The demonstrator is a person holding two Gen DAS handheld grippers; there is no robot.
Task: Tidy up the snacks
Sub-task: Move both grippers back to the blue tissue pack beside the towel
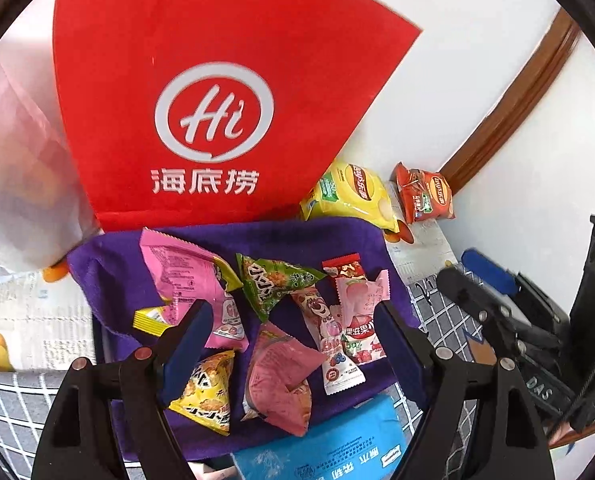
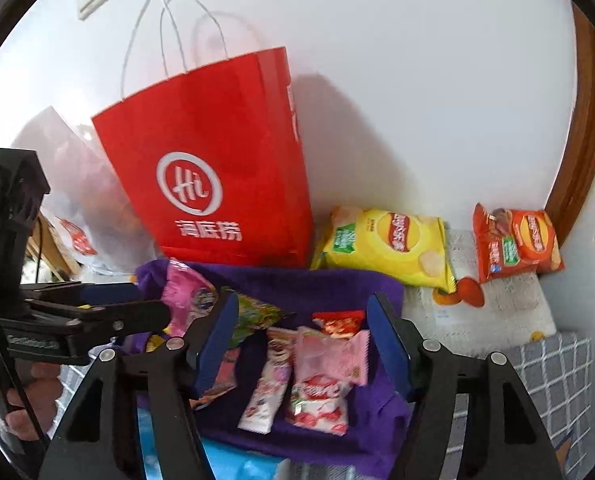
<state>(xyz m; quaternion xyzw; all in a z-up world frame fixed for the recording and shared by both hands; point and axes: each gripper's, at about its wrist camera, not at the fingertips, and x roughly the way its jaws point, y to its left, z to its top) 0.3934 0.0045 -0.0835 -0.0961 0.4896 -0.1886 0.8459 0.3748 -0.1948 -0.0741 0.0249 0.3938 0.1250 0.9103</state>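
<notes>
Basically both claws are released with nothing between the pads: left gripper (image 1: 293, 320) and right gripper (image 2: 303, 340) hover over the purple cloth (image 1: 109, 280) in the lower middle of both views, no pad touching a packet.

Snacks are scattered on the cloth: pink packet (image 1: 185, 276), green triangular packet (image 1: 273, 284), yellow triangular packet (image 1: 207, 392), dusty-pink pouch (image 1: 277, 376), bear-print stick packet (image 1: 321, 320), and strawberry packet (image 2: 317, 396) in the right wrist view. Two chip bags sit off the cloth at right, near the wall: yellow chip bag (image 2: 389, 248) and orange chip bag (image 2: 517, 244).

Handling guess: all light, crinkly and slick film; puffy ones squash, and contents probably crush. Best hold is a flat sealed end or corner, not the belly. Packets overlap, so a pinch may drag a neighbour.

Room: red paper bag (image 2: 217, 168) stands just behind the cloth, against the wall, blocking the top. Blue pack (image 1: 329, 444) lies at the cloth's lower edge. The grippers sit near each other, so sideways room is tight.
</notes>
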